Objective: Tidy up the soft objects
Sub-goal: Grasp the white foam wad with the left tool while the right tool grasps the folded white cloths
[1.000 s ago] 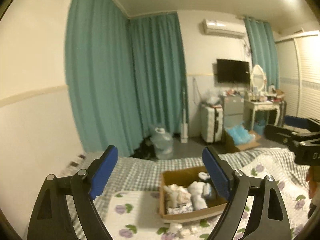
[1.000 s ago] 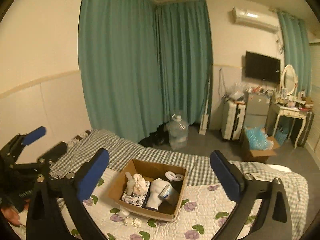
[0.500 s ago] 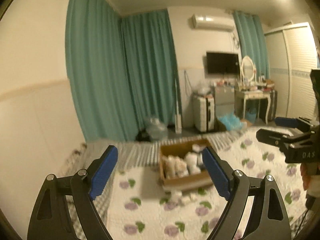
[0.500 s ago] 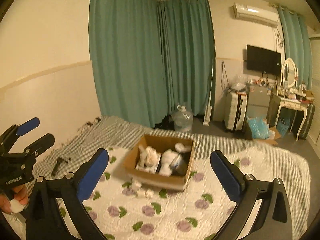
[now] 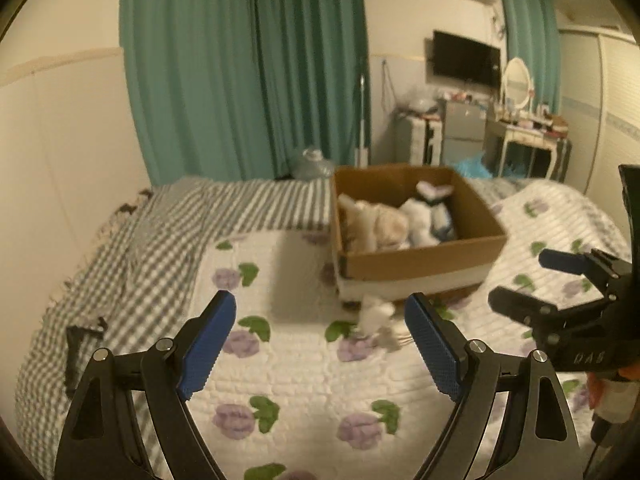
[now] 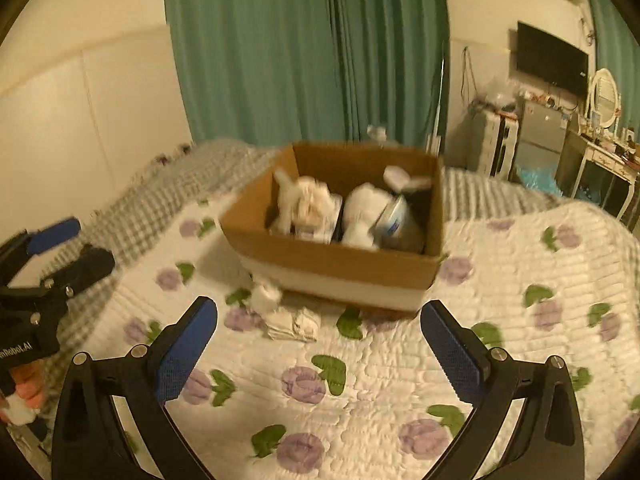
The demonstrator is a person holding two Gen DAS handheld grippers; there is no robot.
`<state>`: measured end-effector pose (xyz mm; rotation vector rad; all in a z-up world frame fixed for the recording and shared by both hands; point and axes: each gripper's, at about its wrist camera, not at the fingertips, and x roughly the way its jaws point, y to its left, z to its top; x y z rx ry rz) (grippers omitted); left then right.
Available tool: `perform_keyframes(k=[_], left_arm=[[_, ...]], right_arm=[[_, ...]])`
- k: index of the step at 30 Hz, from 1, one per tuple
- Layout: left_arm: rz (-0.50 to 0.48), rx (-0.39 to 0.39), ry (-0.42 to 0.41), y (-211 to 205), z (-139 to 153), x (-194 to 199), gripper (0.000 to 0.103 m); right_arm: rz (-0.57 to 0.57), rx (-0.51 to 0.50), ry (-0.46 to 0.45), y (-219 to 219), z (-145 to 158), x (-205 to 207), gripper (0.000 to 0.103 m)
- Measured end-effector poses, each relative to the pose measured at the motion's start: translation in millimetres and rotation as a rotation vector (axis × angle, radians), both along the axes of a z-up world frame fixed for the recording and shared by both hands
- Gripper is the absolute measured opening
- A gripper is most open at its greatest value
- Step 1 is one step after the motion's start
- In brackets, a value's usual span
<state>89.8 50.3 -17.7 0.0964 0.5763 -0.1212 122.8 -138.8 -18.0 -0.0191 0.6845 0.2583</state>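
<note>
Altogether two open tongs (image 5: 320, 326) (image 6: 318, 336), one box (image 6: 340, 268).

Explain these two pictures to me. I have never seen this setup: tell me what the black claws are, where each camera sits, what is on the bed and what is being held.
No robot here: a person holds two hand tools. Each has a fisheye camera looking along its blue-padded fingers. The left gripper and right gripper are both open and hold nothing. On the flowered quilt stands a cardboard box with pale soft toys inside. A few small white soft items lie loose before it, blurred.
</note>
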Motion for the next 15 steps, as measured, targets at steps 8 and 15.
perform_keyframes(k=[8,15], left_arm=[[-0.025,0.008,0.042,5,-52,36,0.088],[-0.030,-0.020,0.145,11,-87,62,0.088]], right_arm=[[0.030,-0.041,0.111,23,-66,45,0.102],[0.063,-0.047,0.190,35,-102,71,0.098]])
